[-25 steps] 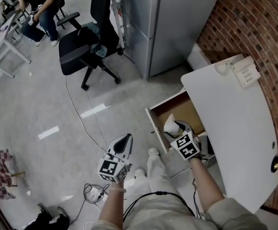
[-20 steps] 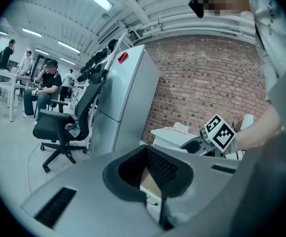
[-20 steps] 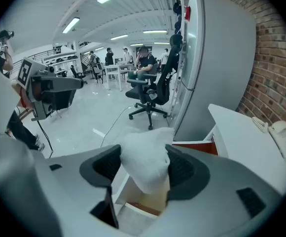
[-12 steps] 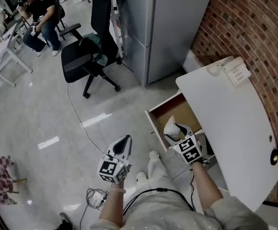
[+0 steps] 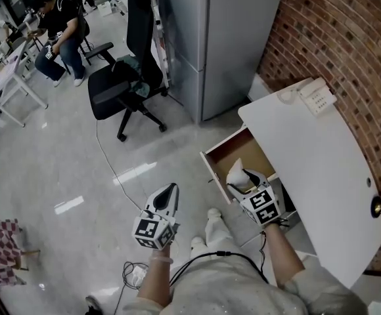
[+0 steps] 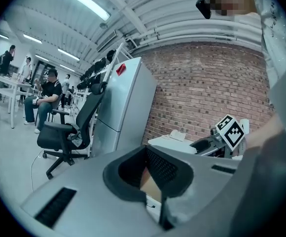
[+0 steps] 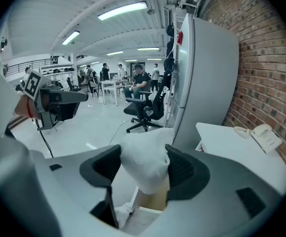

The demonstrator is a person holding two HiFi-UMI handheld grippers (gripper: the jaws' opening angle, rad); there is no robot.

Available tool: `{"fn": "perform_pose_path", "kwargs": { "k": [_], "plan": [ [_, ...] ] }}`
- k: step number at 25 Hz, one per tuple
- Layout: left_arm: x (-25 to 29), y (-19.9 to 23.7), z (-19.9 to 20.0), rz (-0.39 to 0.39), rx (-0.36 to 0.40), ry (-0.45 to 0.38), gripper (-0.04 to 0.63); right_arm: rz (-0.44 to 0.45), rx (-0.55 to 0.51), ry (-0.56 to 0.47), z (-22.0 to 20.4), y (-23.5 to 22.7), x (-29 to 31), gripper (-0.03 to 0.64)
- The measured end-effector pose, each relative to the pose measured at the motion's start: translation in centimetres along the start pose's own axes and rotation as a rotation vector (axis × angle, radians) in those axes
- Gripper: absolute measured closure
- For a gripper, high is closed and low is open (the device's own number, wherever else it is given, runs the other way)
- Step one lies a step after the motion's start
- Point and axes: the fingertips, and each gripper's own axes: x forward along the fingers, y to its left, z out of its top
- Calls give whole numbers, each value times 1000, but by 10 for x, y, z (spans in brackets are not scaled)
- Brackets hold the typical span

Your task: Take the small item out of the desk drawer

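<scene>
The desk drawer (image 5: pixel 211 168) stands pulled out from under the white desk (image 5: pixel 309 156), its tan inside showing. My right gripper (image 5: pixel 242 178) hovers over the drawer's front part, shut on a small white soft item (image 5: pixel 235 172). In the right gripper view the white soft item (image 7: pixel 145 164) bulges up between the two dark pads of the right gripper (image 7: pixel 144 171), with the drawer below it. My left gripper (image 5: pixel 169 194) hangs over the floor left of the drawer, its jaws together and nothing in them. The left gripper (image 6: pixel 145 169) looks toward the desk in its own view.
A tall grey cabinet (image 5: pixel 223 38) stands behind the drawer, and a black office chair (image 5: pixel 121 87) is to its left. A brick wall (image 5: pixel 348 44) runs along the right. A white phone (image 5: pixel 316 96) lies on the desk's far end. A cable (image 5: pixel 112 169) crosses the floor.
The head view has swung slightly. Both grippers keep their places, and the white item stays held in the right gripper above the drawer.
</scene>
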Motion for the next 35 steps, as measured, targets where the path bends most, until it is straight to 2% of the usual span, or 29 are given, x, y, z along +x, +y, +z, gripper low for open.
{"fn": "perform_pose_path", "kwargs": {
  "k": [8,15,26,35],
  "plan": [
    [-27,4,25,4,41,-51,595,-31,35,-75,17,10,-27,331],
    [-55,6,31,6,52,-79,595,-68,54,-118,26,20,-53,331],
    [-81,13,26,9,58,-82,595,-114,87,-146,19,28,-86,331],
    [-83,11,26,17,66,-77,595,-106,93,-156,18,25,-86,331]
  ]
}}
